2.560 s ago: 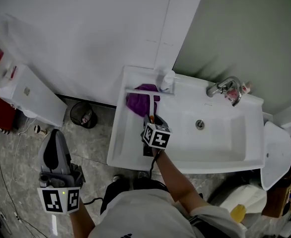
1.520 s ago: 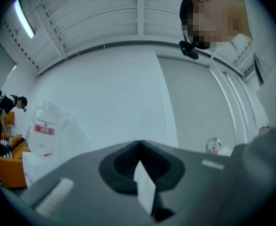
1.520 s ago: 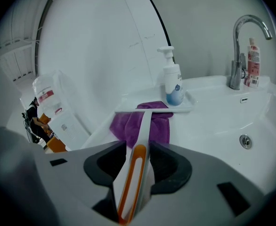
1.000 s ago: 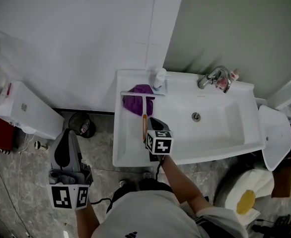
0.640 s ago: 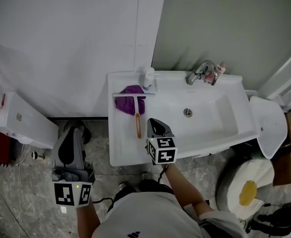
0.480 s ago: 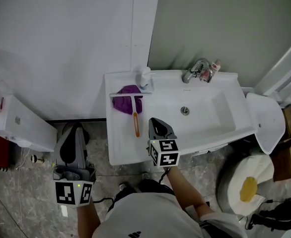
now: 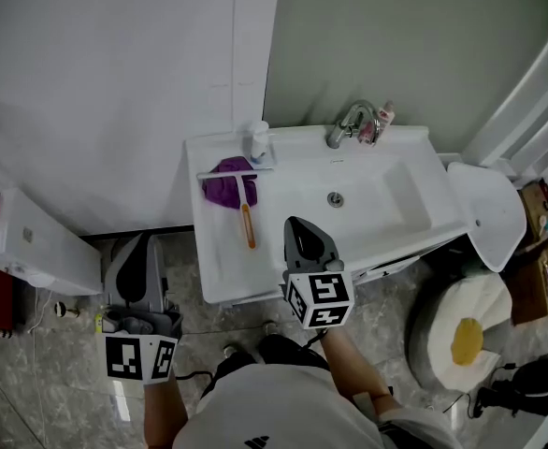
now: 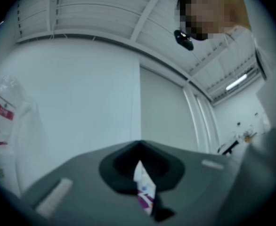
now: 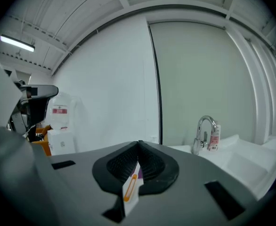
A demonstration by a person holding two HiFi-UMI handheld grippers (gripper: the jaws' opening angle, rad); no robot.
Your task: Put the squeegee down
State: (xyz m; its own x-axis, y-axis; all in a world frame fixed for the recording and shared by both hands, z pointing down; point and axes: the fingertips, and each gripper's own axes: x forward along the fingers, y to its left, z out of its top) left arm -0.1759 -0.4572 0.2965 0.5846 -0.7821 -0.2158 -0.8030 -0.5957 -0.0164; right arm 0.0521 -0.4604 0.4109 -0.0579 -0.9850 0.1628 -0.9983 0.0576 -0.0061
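The squeegee (image 7: 244, 204) lies flat on the white tabletop (image 7: 214, 262) to the left of the basin (image 7: 391, 204). Its blade end rests across a purple cloth (image 7: 221, 185) and its orange handle points back toward the person. Nothing grips it. The right gripper (image 7: 298, 223) hangs just off the front edge of the tabletop, near the handle but apart from it. Its jaws are drawn together with nothing between them, as the right gripper view (image 9: 139, 147) shows. The left gripper (image 7: 141, 243) is held low over the floor, well apart from the tabletop, and its jaws are also pressed together and empty (image 8: 139, 147).

The put-down looks finished, since the squeegee is resting on its own and released. I judge that the next move calls only for lifting the right gripper clear without brushing the handle, or for starting whatever job follows.
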